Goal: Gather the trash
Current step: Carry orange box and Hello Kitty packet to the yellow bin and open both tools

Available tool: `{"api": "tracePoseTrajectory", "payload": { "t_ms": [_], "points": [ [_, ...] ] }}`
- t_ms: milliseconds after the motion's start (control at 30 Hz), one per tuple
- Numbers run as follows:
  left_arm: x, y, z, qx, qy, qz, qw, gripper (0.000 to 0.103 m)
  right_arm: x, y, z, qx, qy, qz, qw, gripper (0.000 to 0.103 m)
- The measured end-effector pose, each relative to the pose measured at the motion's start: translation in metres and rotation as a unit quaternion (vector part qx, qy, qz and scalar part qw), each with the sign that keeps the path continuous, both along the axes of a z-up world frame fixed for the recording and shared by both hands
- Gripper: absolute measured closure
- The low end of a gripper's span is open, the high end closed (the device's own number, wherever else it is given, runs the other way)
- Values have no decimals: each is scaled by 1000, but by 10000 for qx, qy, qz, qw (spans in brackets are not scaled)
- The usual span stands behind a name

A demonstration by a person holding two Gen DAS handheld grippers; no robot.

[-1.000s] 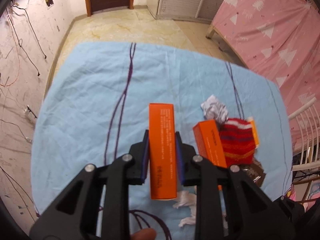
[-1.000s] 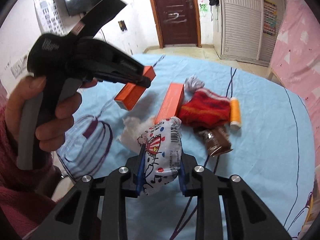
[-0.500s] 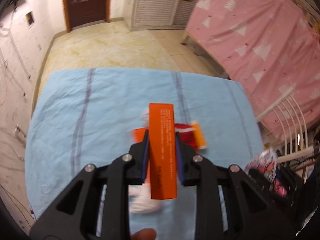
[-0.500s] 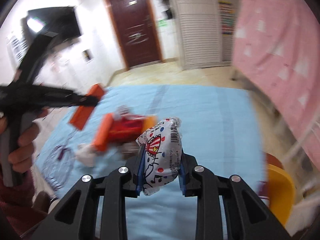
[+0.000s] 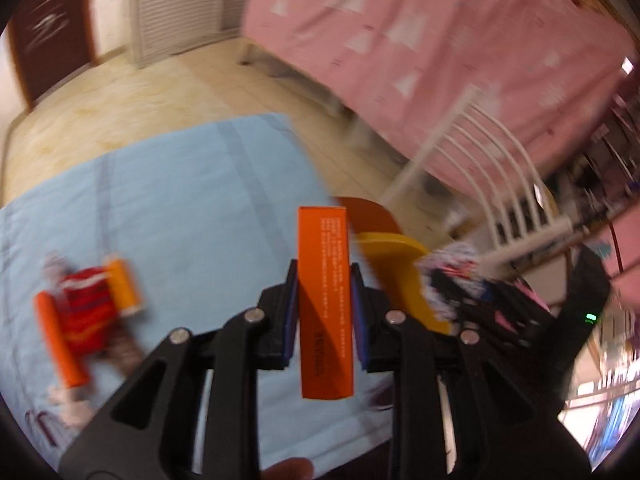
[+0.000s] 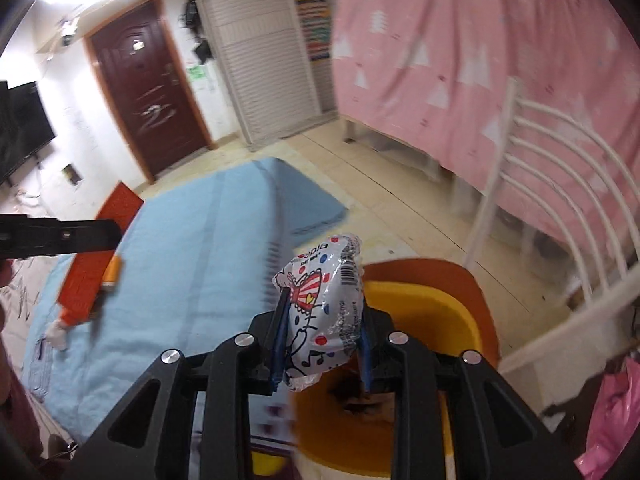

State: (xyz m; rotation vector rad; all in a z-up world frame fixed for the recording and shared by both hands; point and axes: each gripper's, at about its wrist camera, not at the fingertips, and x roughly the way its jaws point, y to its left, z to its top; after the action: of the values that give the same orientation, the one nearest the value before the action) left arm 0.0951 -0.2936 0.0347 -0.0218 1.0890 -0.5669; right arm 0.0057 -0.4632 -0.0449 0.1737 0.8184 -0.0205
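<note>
Orange box (image 5: 325,300) clamped upright between the jaws of the left gripper (image 5: 324,316), above the blue cloth's (image 5: 180,208) edge. Printed packet (image 6: 326,312) pinched in the right gripper (image 6: 322,332), over the yellow bin (image 6: 448,312); its contents unclear.

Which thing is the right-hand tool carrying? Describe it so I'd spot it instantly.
Start at the yellow bin with the orange rim, on the floor beside the blue-covered table. Directly above it, the right gripper has its jaws closed on a crinkly snack wrapper. It is white with cartoon drawings, coloured dots and a barcode, unlike the plain orange box in the left gripper.
</note>
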Motion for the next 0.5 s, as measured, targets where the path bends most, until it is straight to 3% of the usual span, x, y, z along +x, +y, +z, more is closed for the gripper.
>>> {"api": "tracePoseTrajectory", "payload": {
  "t_ms": [100, 233, 367, 433, 500],
  "points": [
    [-3, -43, -7, -46, 53, -414, 9991, 81, -1, -20, -17, 76, 116, -189, 9997, 80],
    [-7, -86, -17, 181, 44, -750, 9970, 81, -5, -38, -33, 193, 236, -329, 9990, 78],
    [-5, -114, -28, 390, 114, -862, 9954, 80, -9, -50, -40, 258, 286, -385, 9985, 75],
    [-4, -119, -32, 423, 162, -896, 9949, 71, -10, -54, -41, 247, 285, -446, 9983, 70],
    [-3, -122, -34, 432, 166, -883, 9950, 61, -11, -59, -42, 305, 258, -501, 9979, 52]
  ]
}}
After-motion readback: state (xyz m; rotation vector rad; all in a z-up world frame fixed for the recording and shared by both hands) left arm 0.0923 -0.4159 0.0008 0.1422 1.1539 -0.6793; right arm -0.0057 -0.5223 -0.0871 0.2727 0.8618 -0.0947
